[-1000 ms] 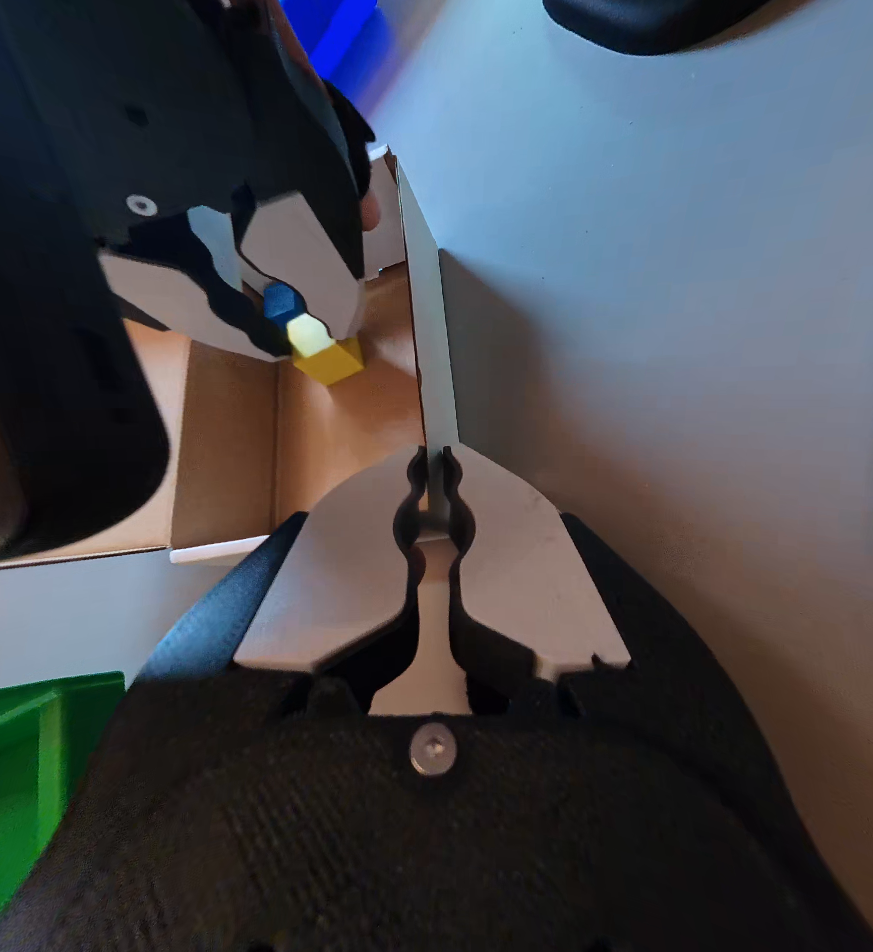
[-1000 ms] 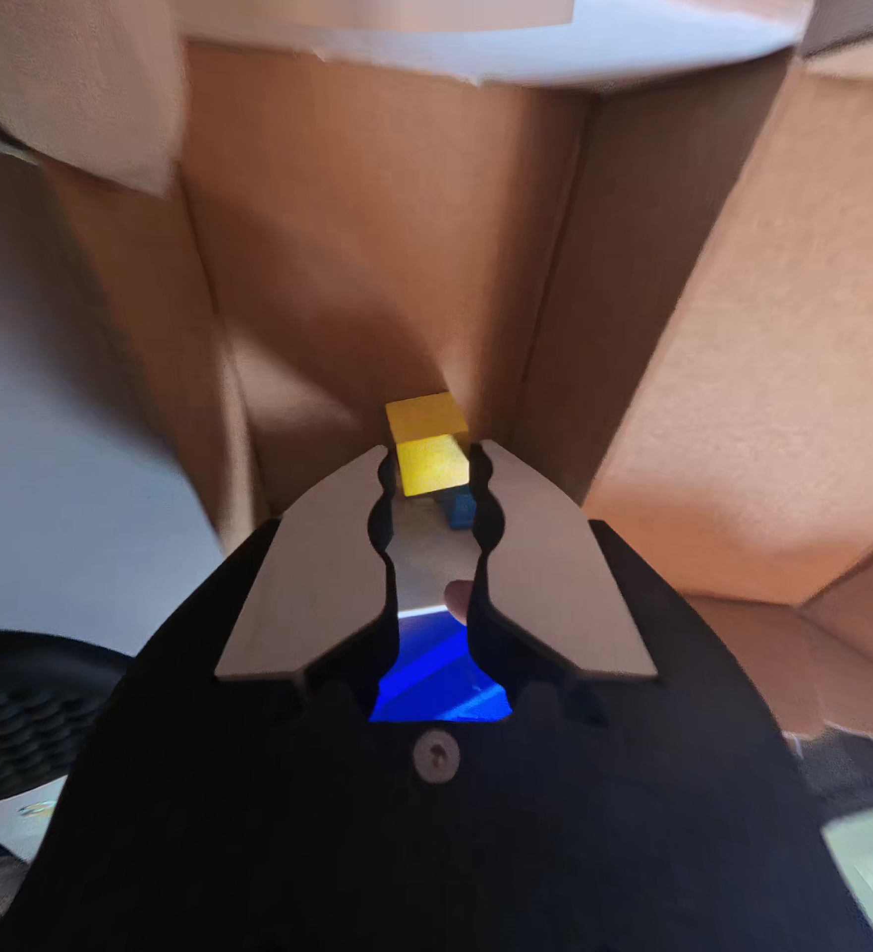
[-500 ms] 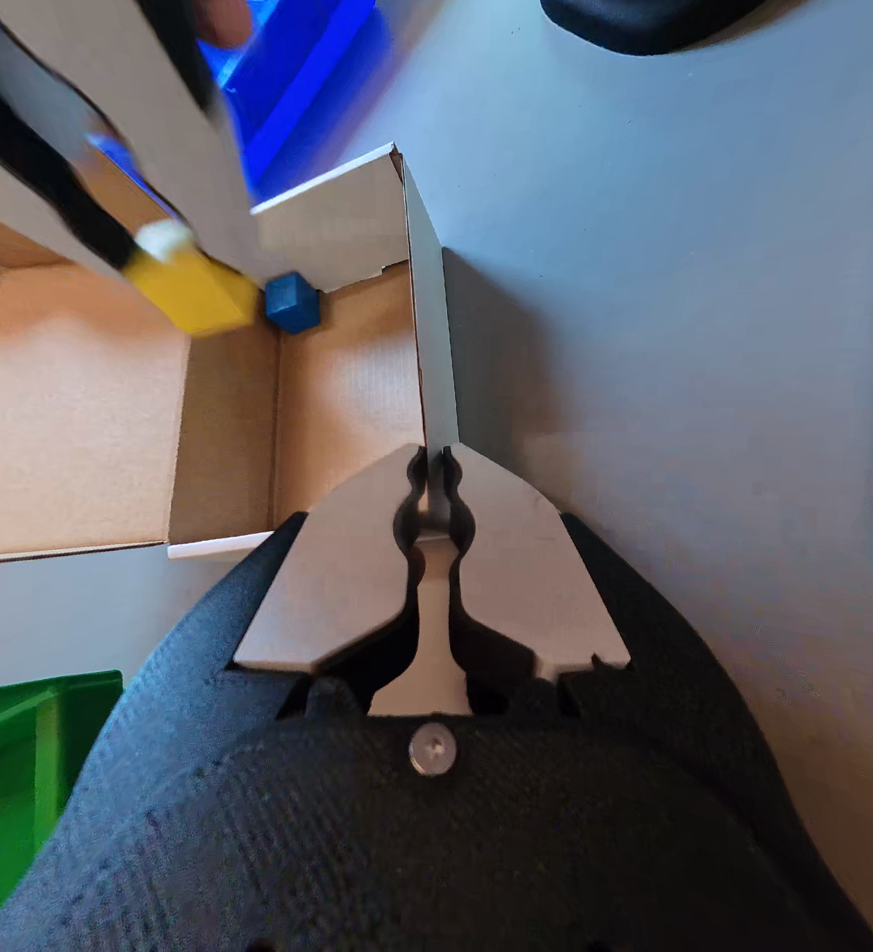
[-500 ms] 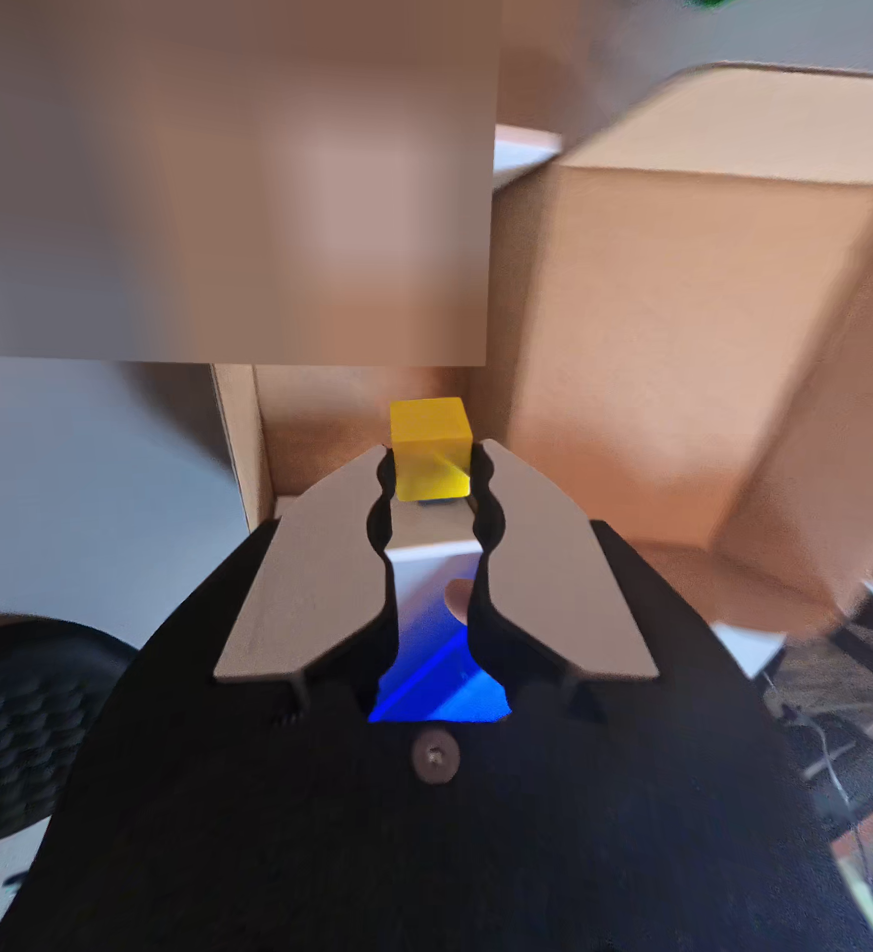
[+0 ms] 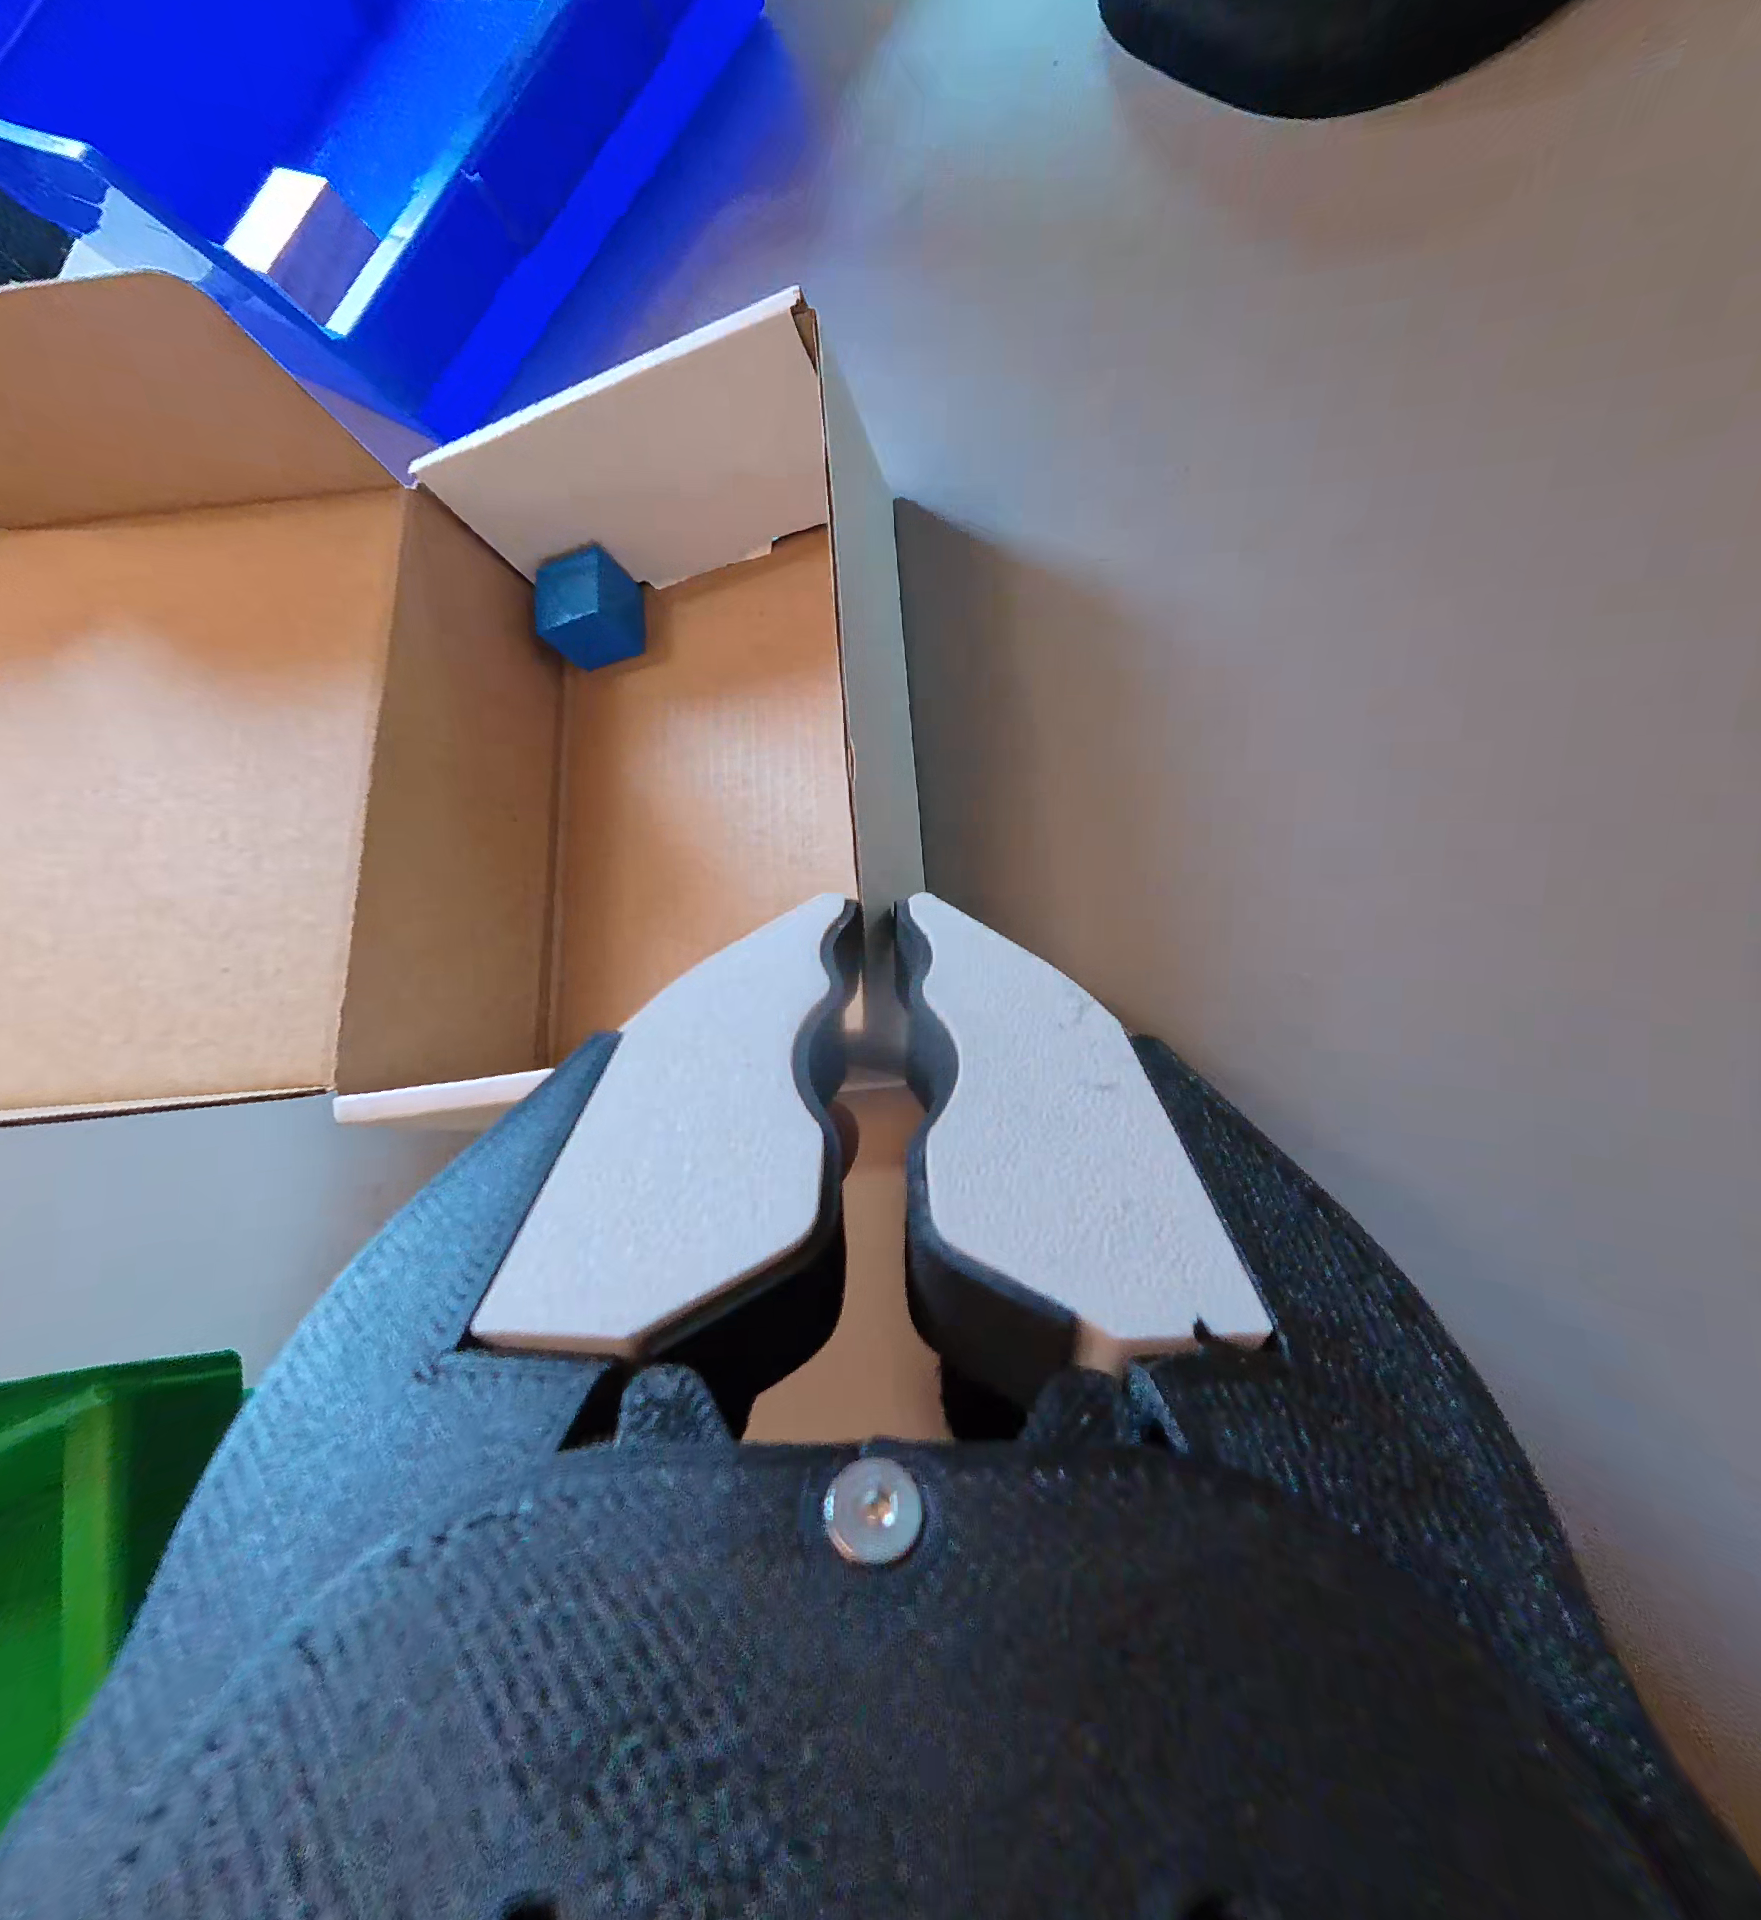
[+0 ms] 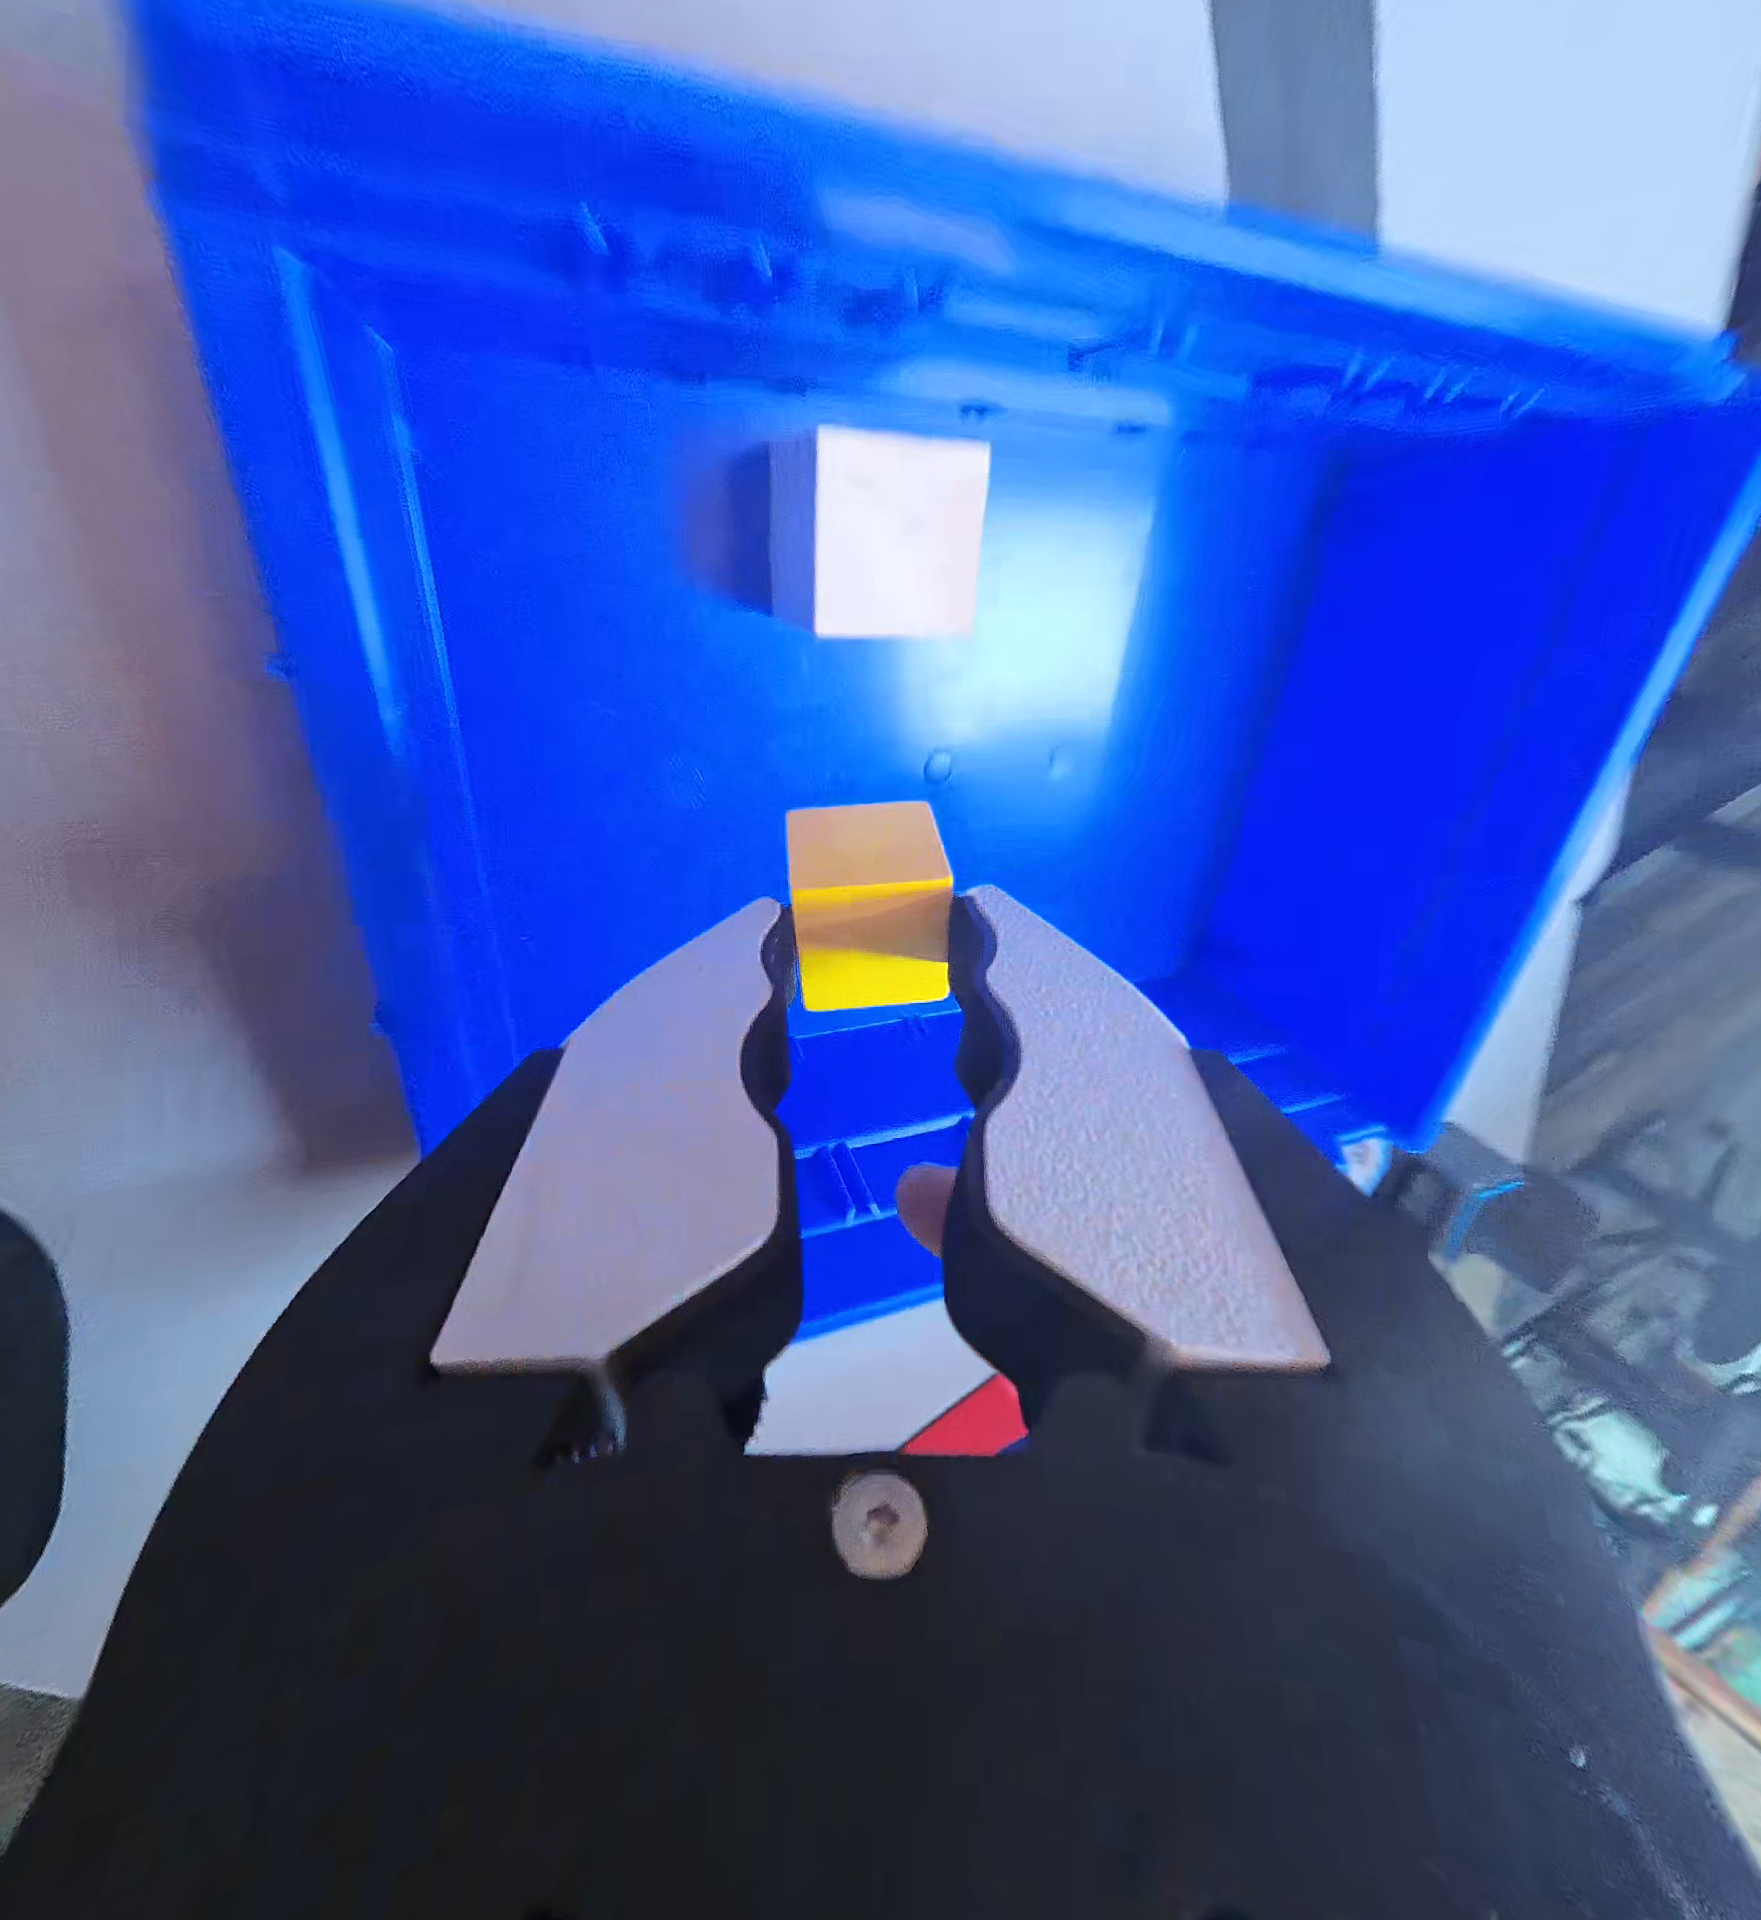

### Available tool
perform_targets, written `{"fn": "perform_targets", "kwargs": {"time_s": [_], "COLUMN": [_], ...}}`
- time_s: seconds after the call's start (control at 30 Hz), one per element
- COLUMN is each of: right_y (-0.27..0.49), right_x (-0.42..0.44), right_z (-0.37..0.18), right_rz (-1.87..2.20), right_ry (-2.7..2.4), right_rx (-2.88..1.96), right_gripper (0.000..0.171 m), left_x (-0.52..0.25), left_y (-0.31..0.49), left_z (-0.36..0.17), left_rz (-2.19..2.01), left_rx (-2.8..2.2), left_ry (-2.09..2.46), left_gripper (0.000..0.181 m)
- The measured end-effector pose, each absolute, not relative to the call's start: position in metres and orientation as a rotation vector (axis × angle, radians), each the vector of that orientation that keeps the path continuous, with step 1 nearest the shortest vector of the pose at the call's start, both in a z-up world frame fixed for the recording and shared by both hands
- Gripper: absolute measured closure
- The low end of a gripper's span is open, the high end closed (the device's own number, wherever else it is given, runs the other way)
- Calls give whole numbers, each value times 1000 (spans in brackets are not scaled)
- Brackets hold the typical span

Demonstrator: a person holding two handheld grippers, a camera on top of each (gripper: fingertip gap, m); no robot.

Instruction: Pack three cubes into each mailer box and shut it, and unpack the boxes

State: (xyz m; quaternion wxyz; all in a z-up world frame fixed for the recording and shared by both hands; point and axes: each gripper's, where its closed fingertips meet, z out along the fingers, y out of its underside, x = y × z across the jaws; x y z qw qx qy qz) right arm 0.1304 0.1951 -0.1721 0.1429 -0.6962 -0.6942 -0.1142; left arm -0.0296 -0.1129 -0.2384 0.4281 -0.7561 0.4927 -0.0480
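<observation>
Left hand-held gripper [image 5: 878, 925] pinches the mailer box [image 5: 169, 769] side flap. Right hand-held gripper [image 6: 868, 906] clamps a yellow cube [image 6: 871, 914] above the blue bin [image 6: 1375, 727]

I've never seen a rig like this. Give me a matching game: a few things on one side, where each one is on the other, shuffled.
Things:
1. yellow cube
2. blue cube
3. white cube
4. box flap

Places:
A. on the blue bin floor
B. clamped in the left gripper
C. in a corner of the open mailer box
D. held by the right gripper

Pairs: 1-D, 2-C, 3-A, 4-B
</observation>
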Motion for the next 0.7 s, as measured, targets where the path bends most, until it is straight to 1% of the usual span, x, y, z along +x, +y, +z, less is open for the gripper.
{"fn": "perform_targets", "kwargs": {"time_s": [0.03,0.17,0.3,0.7], "right_y": [200,211,216,227], "right_x": [137,152,150,138], "right_z": [-184,-223,-245,-261], "right_rz": [-321,-321,-310,-252], "right_ry": [-1995,-2010,-2025,-2003], "right_rx": [-2045,-2141,-2180,-2192], "right_gripper": [143,143,143,143], "left_x": [-30,-30,-30,-32], "left_y": [-113,-111,-111,-112], "left_z": [-238,-238,-238,-238], "left_rz": [-125,-154,-160,-141], "left_rx": [-1889,-1895,-1896,-1889], "left_ry": [1226,1208,1203,1215], "left_gripper": [175,176,176,176]}}
